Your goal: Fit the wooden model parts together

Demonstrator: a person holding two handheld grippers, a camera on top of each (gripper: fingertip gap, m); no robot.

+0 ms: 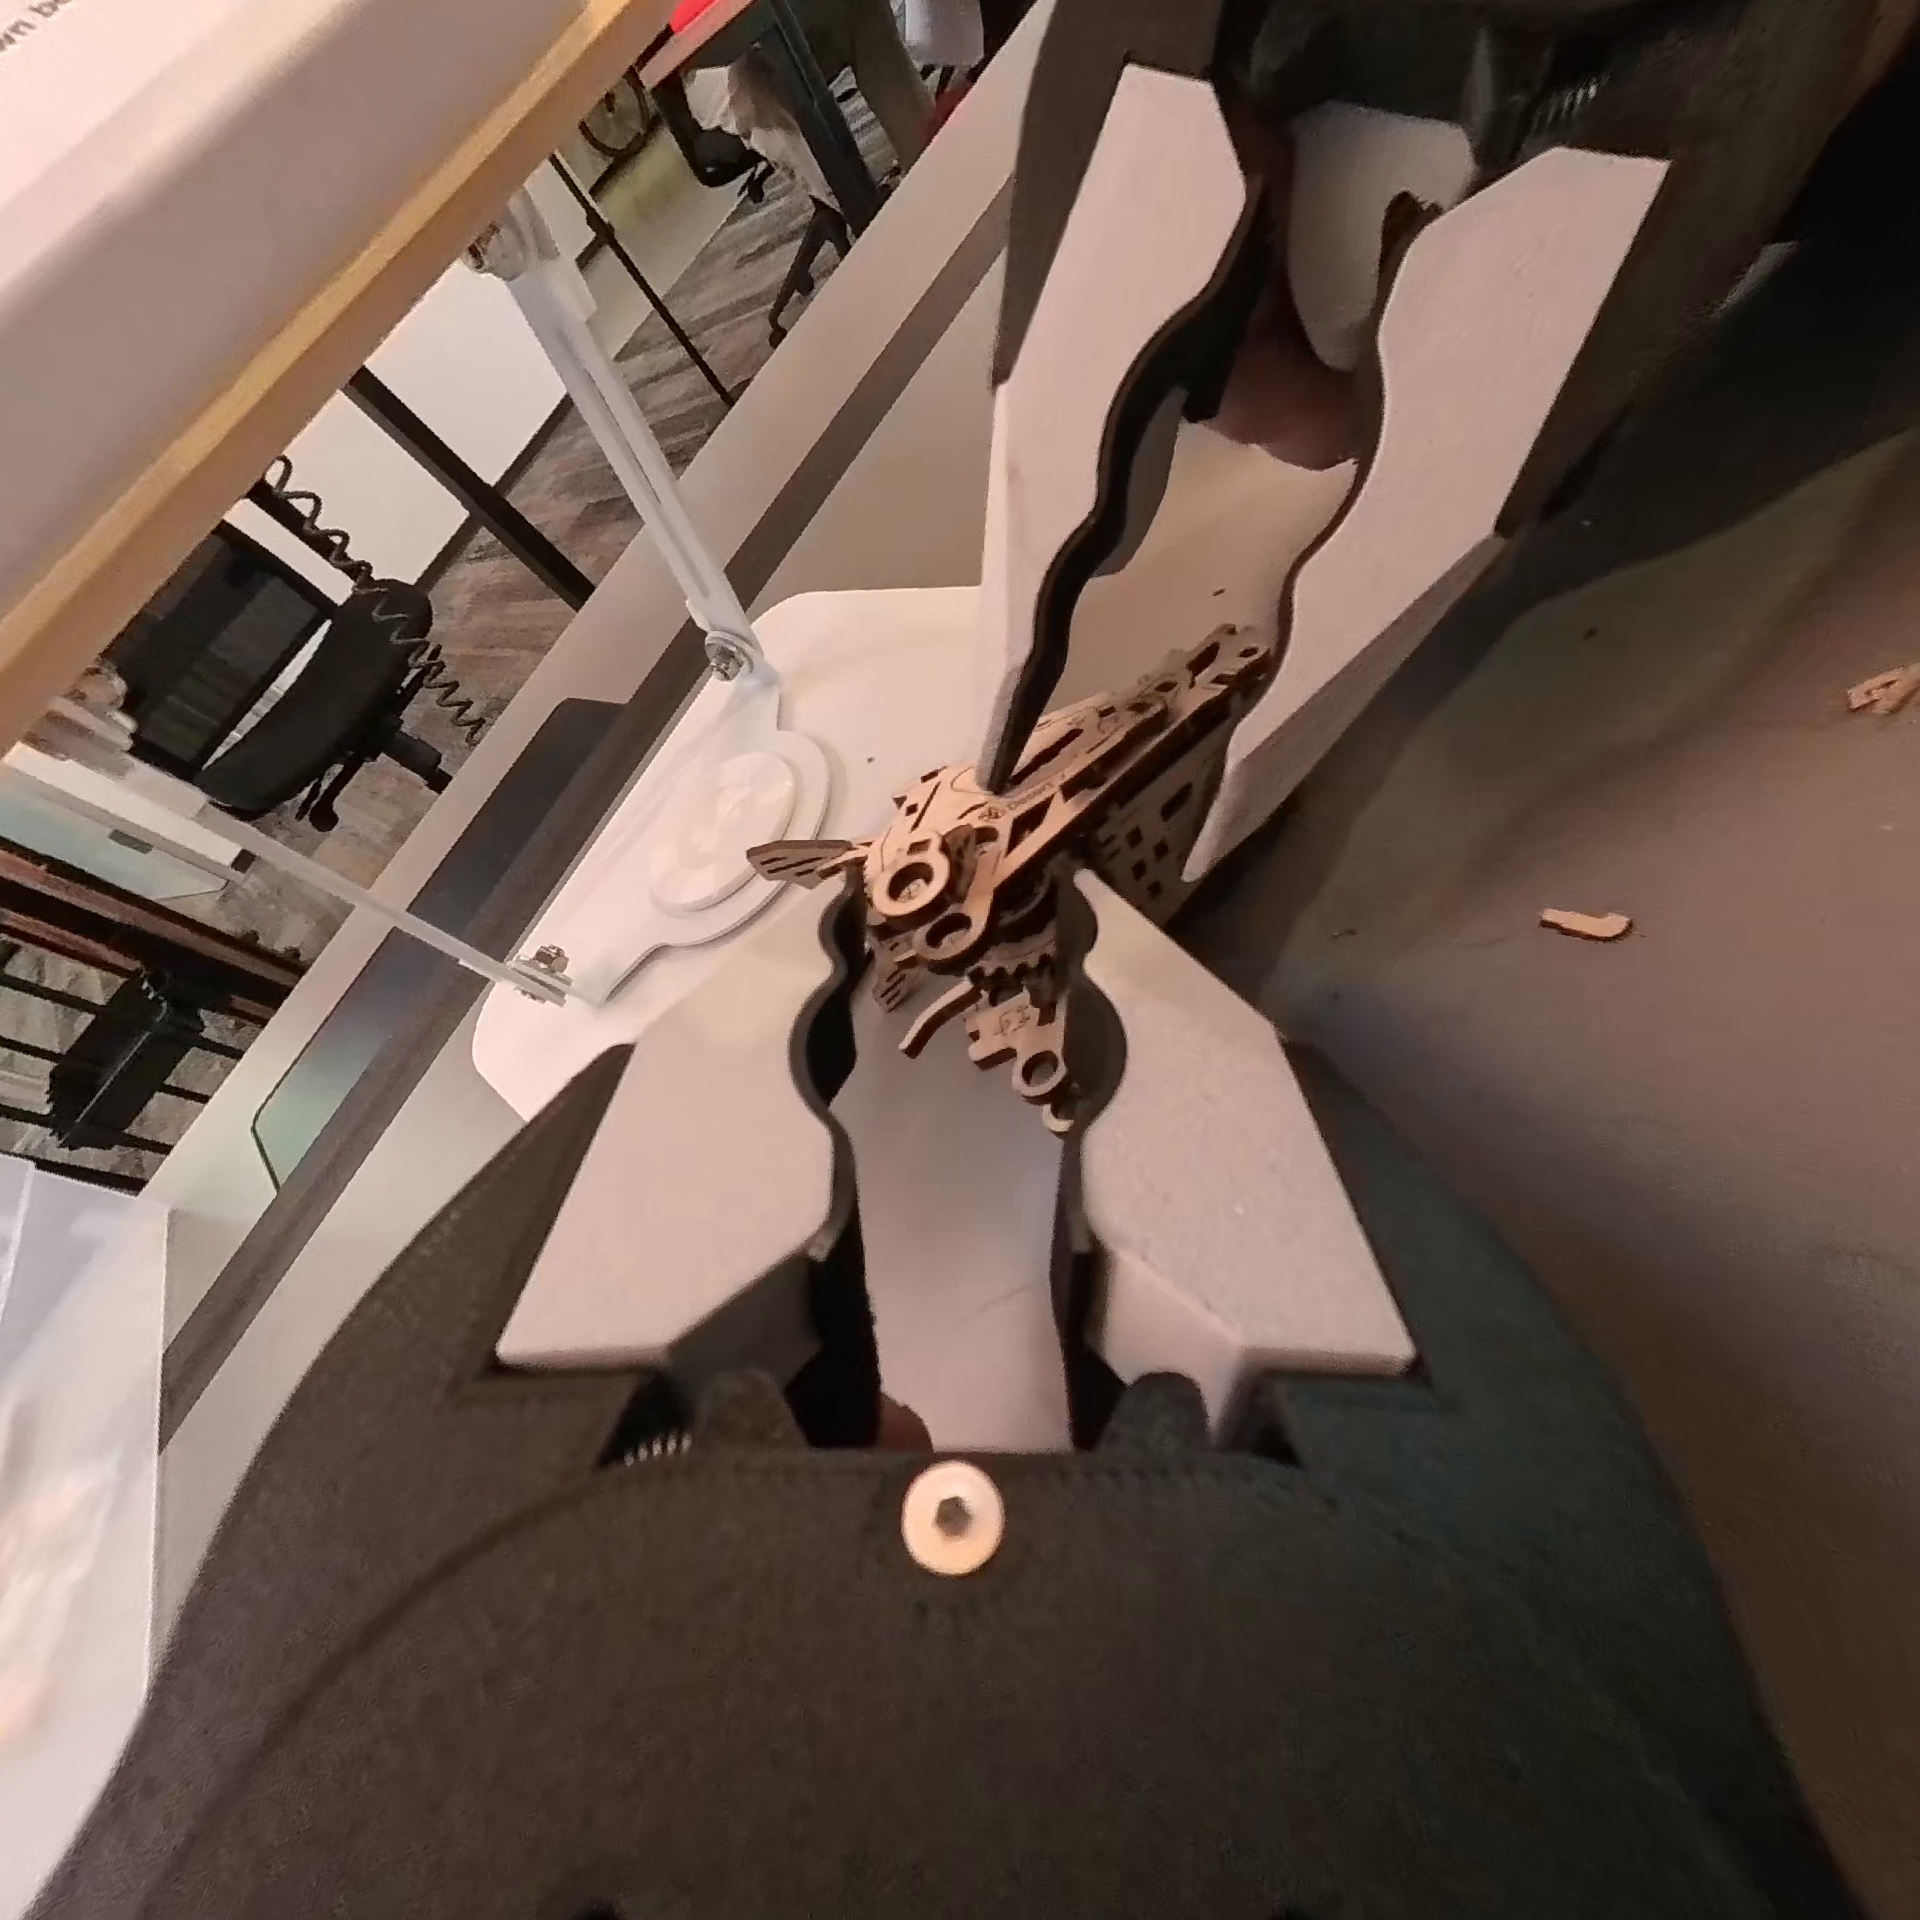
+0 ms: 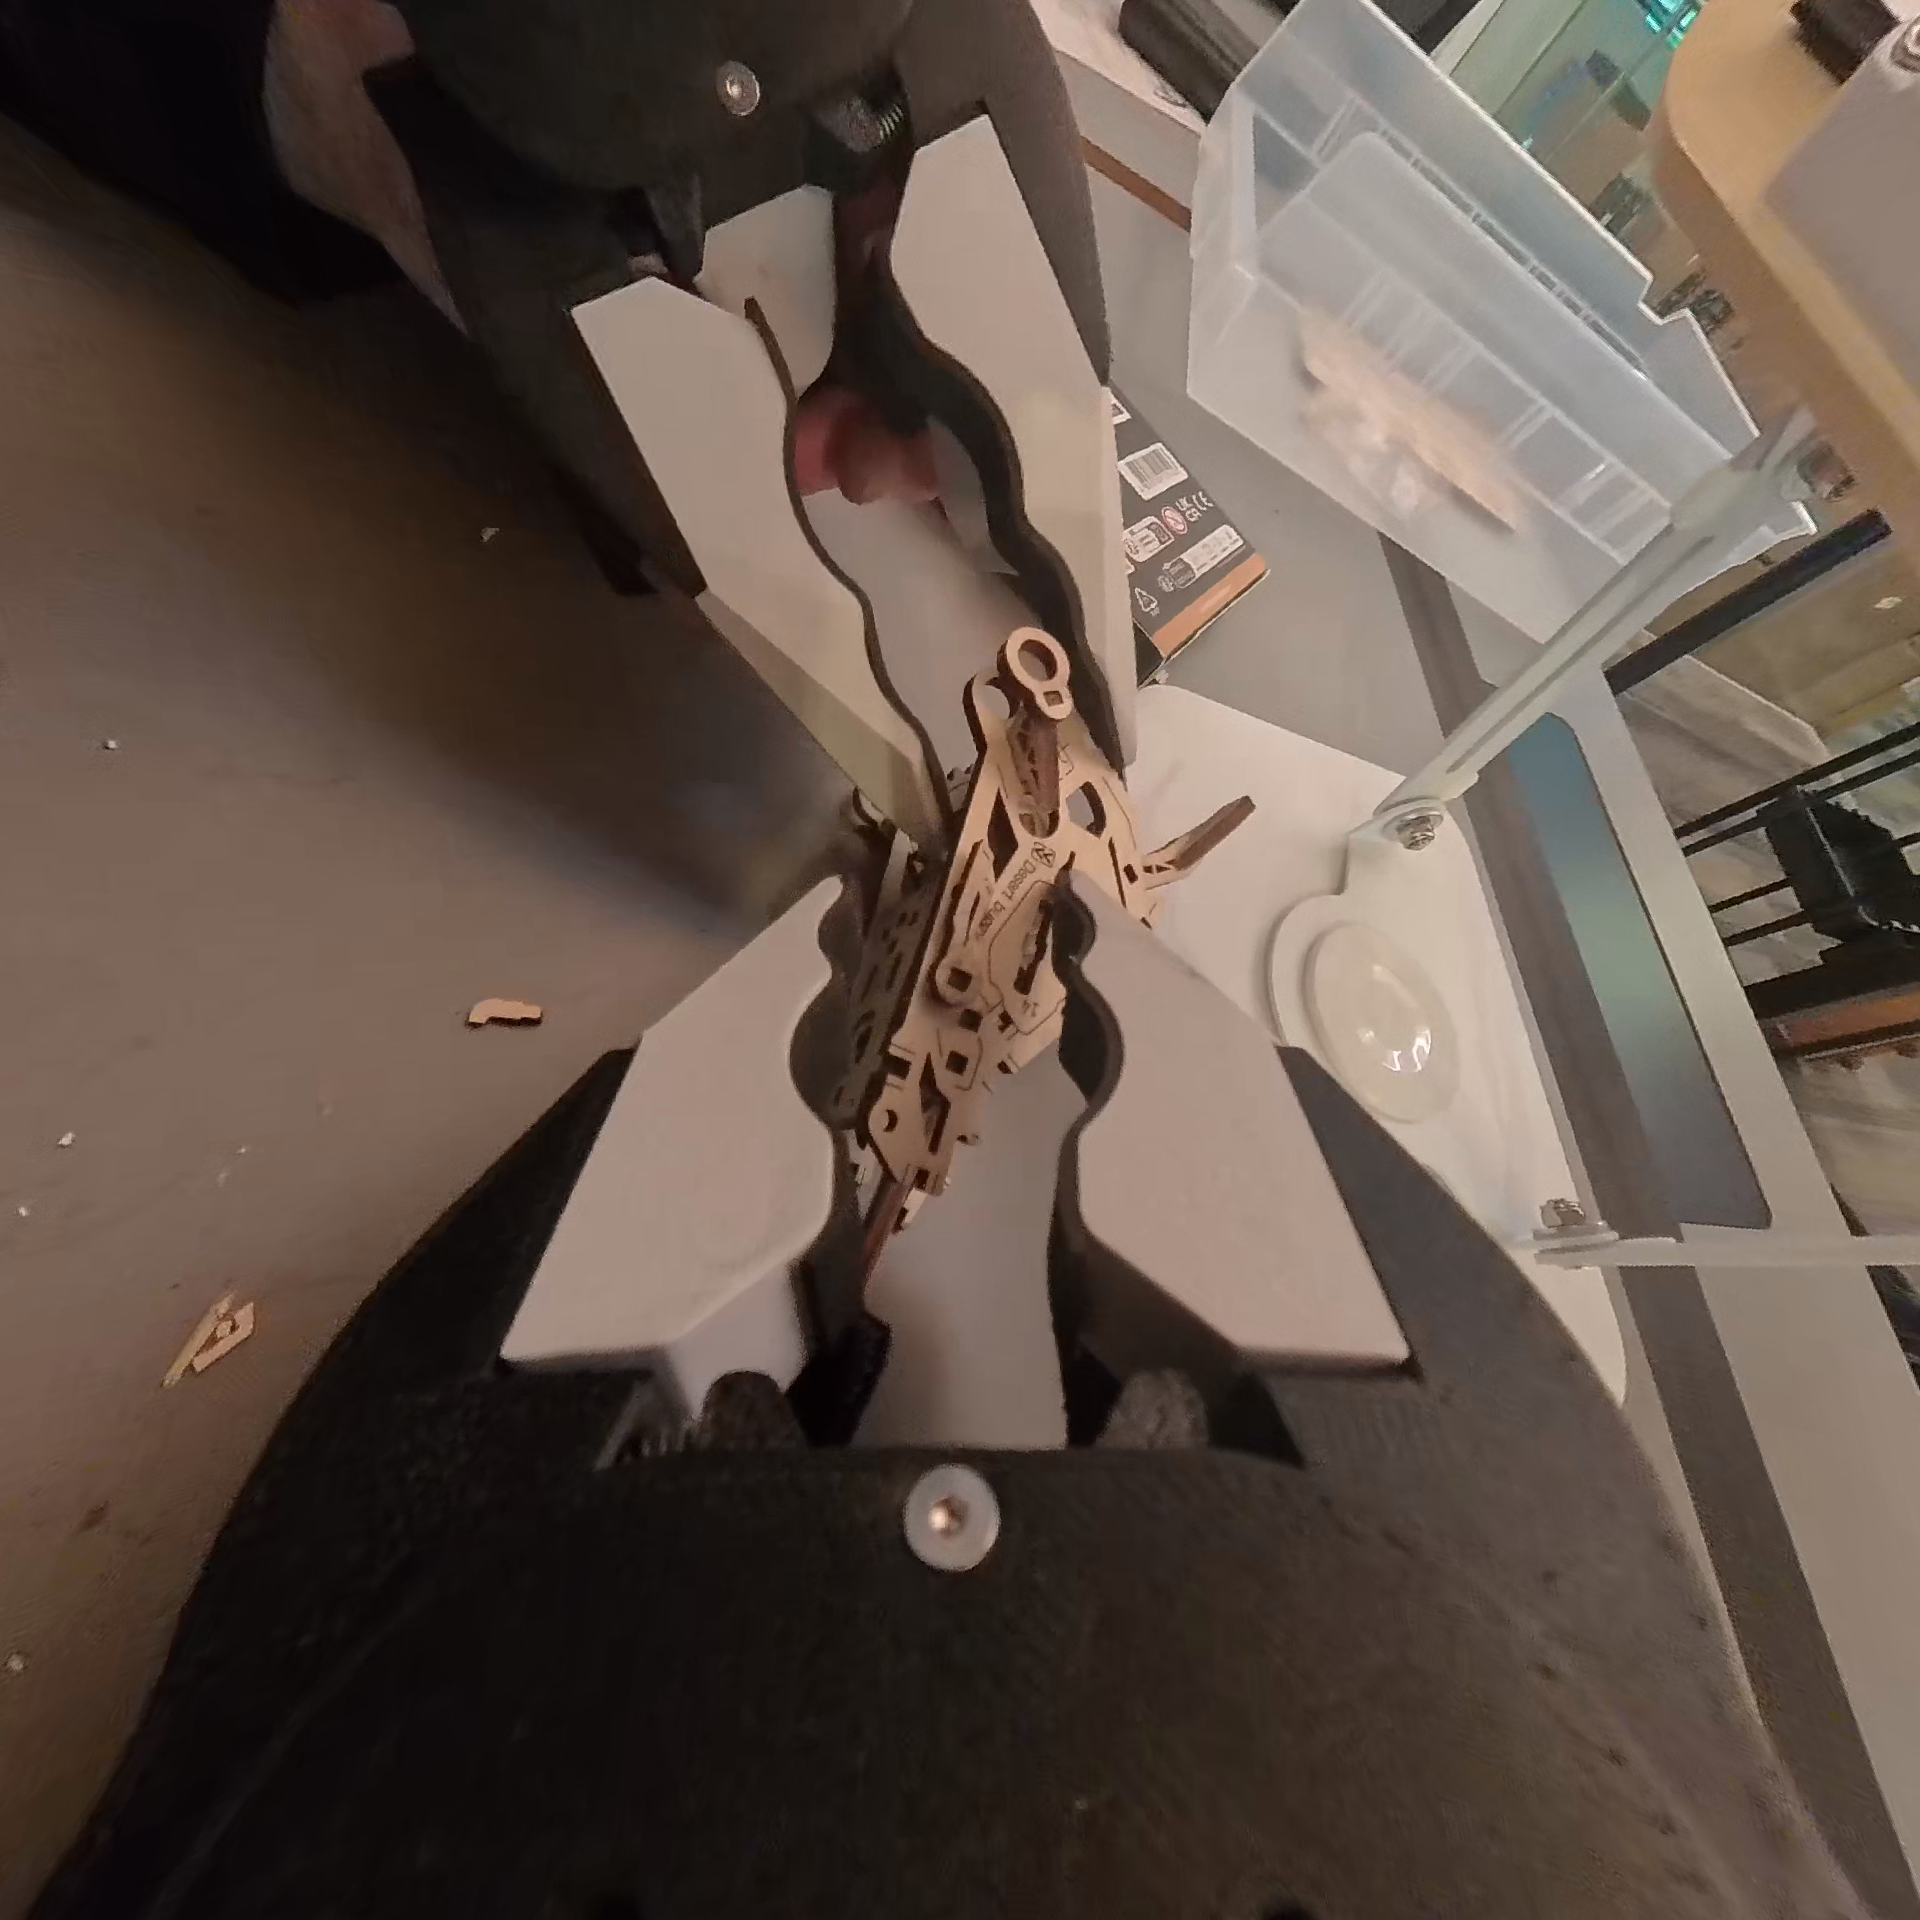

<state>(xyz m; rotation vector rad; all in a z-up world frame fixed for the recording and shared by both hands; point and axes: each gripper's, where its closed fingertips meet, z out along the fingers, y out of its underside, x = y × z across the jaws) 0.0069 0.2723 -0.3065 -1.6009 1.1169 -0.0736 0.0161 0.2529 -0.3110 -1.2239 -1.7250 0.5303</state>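
A laser-cut wooden model [image 1: 1039,821], a pale flat plate with dark side panels, gears and ring-ended arms, hangs in the air between both grippers. My left gripper [image 1: 956,904] is shut on one end, both pads against it. In the left wrist view my right gripper [image 1: 1112,774] comes in from above, one fingertip on the top plate and the other against the side panel. In the right wrist view the model [image 2: 987,914] sits between my right gripper's [image 2: 954,894] pads, and the left gripper [image 2: 1013,790] grips the ring end from above.
A white stand base [image 1: 665,935] with a round lens [image 2: 1371,997] lies just behind the model. A clear plastic box [image 2: 1455,312] holds wooden pieces, and a dark carton [image 2: 1184,561] lies beside it. Wooden scraps [image 2: 504,1011] [image 1: 1584,923] lie on the grey mat. Only a small space, under 4 cm, lies between the two pairs of fingers.
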